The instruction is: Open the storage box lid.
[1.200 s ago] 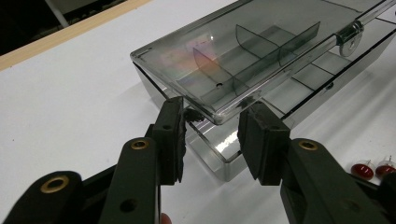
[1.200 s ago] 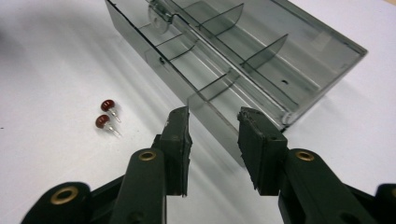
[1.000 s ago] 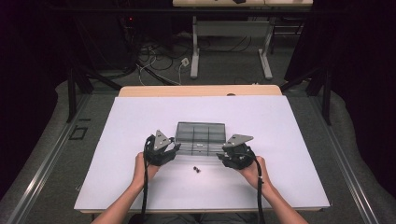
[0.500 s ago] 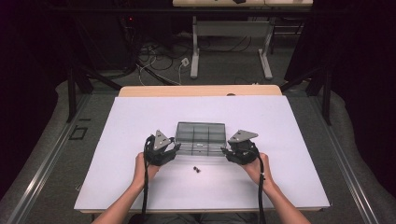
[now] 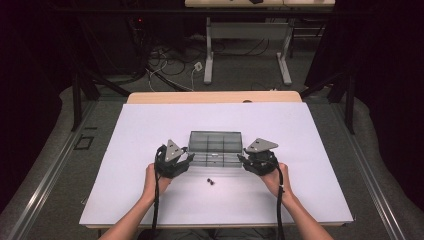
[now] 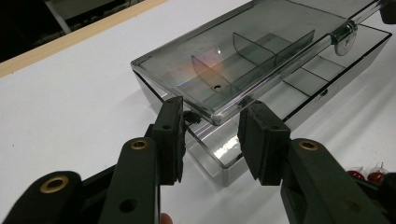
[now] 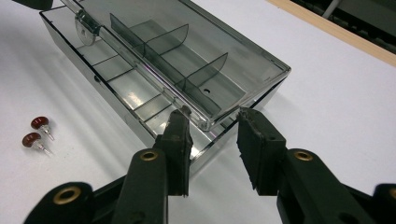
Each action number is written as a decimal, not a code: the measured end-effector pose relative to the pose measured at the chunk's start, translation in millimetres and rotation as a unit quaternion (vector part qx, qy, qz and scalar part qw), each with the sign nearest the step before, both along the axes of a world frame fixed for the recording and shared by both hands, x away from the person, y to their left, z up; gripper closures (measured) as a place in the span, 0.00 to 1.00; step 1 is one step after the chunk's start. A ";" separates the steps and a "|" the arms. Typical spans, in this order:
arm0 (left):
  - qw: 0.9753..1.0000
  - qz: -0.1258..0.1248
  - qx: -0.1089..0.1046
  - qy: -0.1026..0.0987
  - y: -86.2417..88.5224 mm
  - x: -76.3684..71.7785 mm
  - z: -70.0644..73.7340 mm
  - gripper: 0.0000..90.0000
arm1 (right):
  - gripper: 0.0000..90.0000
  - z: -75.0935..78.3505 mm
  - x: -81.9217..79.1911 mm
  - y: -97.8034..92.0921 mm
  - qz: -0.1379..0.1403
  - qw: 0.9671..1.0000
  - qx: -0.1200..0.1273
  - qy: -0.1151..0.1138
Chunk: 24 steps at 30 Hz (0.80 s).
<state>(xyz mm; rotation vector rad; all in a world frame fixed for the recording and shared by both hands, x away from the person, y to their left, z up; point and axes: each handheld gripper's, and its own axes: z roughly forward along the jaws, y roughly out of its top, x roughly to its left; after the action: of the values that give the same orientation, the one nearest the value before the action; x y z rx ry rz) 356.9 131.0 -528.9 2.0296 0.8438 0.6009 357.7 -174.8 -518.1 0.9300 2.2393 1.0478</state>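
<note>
Both tongs spread: left gripper (image 5: 186, 159) straddles the near-left corner of the smoky compartment box (image 5: 215, 148) at table centre, right gripper (image 5: 241, 159) its near-right corner, neither pinching yet. Lid (image 6: 243, 51) sits raised and ajar over the base, so whether it is being opened or shut cannot be told. Two red pushpins (image 5: 210, 181) lie loose on the white table (image 5: 125, 190), just near of the box, not yet stowed; compartments look empty.

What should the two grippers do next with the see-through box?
Probably lift the lid a bit further. It is only partly raised above the box, and the left gripper and right gripper each straddle a lid corner with jaws open, while two red pins wait beside it.
</note>
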 end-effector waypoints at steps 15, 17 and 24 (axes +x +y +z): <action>1.000 -0.009 0.005 -0.026 2.6 13.4 12.4 0.73 | 0.72 11.4 8.7 2.5 -0.006 1.000 0.010 -0.026; 1.000 -0.009 0.002 -0.028 3.3 15.2 13.3 0.74 | 0.72 11.8 11.9 3.0 -0.006 0.999 0.012 -0.032; 0.999 -0.002 -0.010 -0.030 2.2 18.3 17.1 0.74 | 0.74 16.1 16.3 2.9 -0.013 0.999 0.022 -0.035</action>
<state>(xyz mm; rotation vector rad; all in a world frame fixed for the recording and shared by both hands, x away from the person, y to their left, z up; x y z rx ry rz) 375.2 133.1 -511.8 1.9849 0.8069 0.6461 374.0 -171.9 -502.0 0.9225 2.1494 1.1055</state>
